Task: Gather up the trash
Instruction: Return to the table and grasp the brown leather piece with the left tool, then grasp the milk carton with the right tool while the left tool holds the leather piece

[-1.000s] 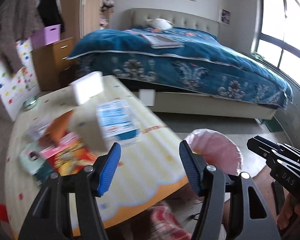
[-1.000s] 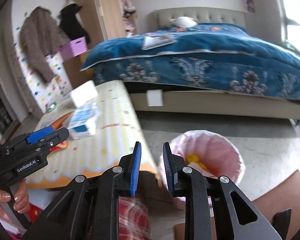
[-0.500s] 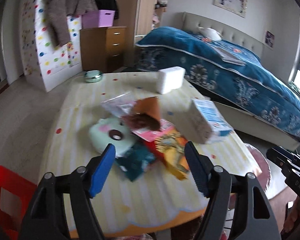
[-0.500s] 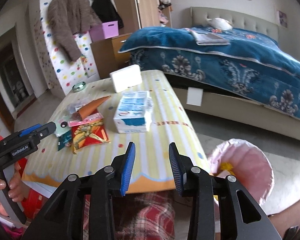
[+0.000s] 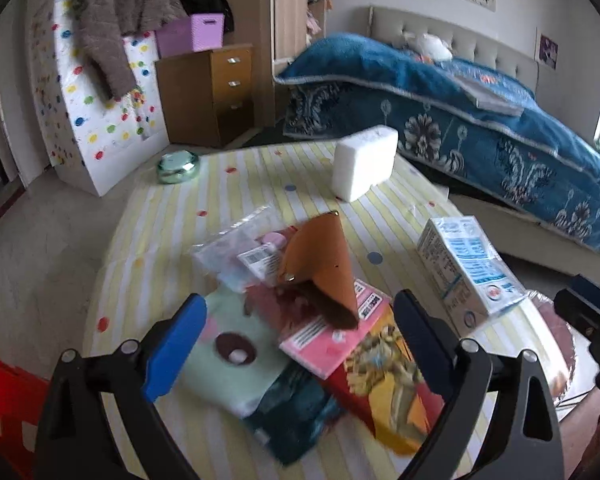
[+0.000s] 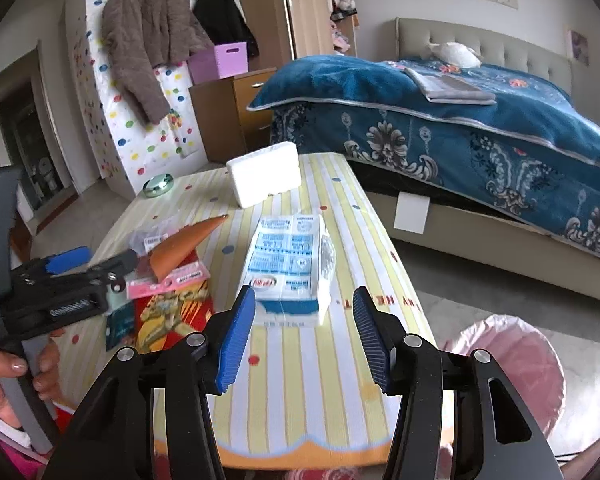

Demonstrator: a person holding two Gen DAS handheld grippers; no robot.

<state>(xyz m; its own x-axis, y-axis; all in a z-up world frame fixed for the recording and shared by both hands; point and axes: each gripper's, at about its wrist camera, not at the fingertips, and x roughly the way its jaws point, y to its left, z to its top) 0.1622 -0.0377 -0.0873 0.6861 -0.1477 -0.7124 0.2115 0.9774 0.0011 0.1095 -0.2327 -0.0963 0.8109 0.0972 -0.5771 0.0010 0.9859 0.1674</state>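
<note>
Both sets of jaws wide, empty: left gripper (image 5: pixel 300 336), right gripper (image 6: pixel 304 332). Wrapper pile (image 5: pixel 332 332), centre frame, and milk pack (image 6: pixel 292 268) uncollected on bench (image 6: pixel 340 400). Pink bin (image 6: pixel 512 364) lower right; most work remains.

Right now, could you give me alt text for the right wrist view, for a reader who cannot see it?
The open right gripper hovers over a yellow striped table, its blue pads aimed at a blue-and-white plastic-wrapped pack. To the left lie an orange paper cone and a red-and-yellow snack bag, with the left gripper over them. A pink-lined trash bin stands lower right.
</note>
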